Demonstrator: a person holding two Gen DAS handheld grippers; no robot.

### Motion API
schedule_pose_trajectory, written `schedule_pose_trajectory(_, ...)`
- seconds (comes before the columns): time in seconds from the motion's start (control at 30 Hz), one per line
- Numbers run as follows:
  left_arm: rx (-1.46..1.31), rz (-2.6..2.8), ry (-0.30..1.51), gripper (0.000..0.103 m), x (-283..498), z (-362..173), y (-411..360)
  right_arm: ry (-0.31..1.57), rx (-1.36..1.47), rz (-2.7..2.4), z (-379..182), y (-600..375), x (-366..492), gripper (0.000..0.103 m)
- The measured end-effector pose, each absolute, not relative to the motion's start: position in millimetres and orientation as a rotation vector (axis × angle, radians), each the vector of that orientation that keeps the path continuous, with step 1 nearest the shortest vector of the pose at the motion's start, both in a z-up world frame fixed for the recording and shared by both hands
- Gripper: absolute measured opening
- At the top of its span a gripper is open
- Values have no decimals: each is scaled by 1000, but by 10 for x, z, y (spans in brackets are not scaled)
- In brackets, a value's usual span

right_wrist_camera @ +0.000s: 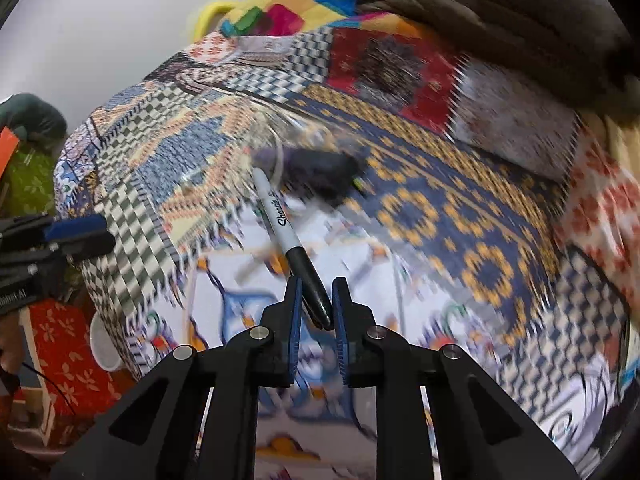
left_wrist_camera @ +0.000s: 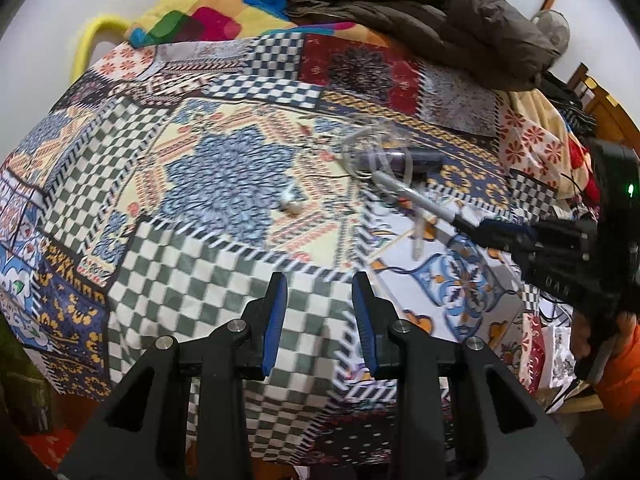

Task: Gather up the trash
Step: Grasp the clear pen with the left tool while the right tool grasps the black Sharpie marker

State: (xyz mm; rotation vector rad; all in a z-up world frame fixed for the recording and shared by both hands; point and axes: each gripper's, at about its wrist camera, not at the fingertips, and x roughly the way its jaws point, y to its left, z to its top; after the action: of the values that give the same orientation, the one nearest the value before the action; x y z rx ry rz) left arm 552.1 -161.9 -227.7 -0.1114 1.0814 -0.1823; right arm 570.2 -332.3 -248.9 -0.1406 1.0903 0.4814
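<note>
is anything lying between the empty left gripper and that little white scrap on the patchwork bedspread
Nothing visible does. The left gripper has only flat patchwork bedspread before the small white scrap. The grey-and-black marker pen, held in the right gripper, lies off to the side.

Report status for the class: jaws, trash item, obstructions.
Right gripper shut on marker. Left gripper open, empty. Small white scrap on bedspread. Nothing blocking.

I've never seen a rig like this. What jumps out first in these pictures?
The busy patchwork bedspread of checks and floral squares fills both views. The right gripper has its blue-padded fingers shut on the black cap end of a grey Sharpie marker, just above the bed. Beyond it lies a crumpled clear plastic wrapper, and a brown padded jacket is heaped at the far edge.
</note>
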Motion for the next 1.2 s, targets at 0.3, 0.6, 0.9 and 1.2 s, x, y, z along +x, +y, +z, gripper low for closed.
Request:
schedule_pose_trajectory(0.3,-40,-246,1094,33,5567,-2274,-2015,1160,-126,443,-2613,-3571,5623,14)
schedule_pose_trajectory(0.6,-45,-286,1142,33,5837,-2428,-2192,1125,-163,472,-2692,-3363,5799,15)
schedule_pose_trajectory(0.9,-2,-326,1168,32,6090,-2622,-2403,1081,-119,513,-2704,-3471,5728,14)
schedule_pose_trajectory(1.2,86,-330,1123,25,6338,-2715,-2621,1063,5,359,-2674,-3823,5586,13)
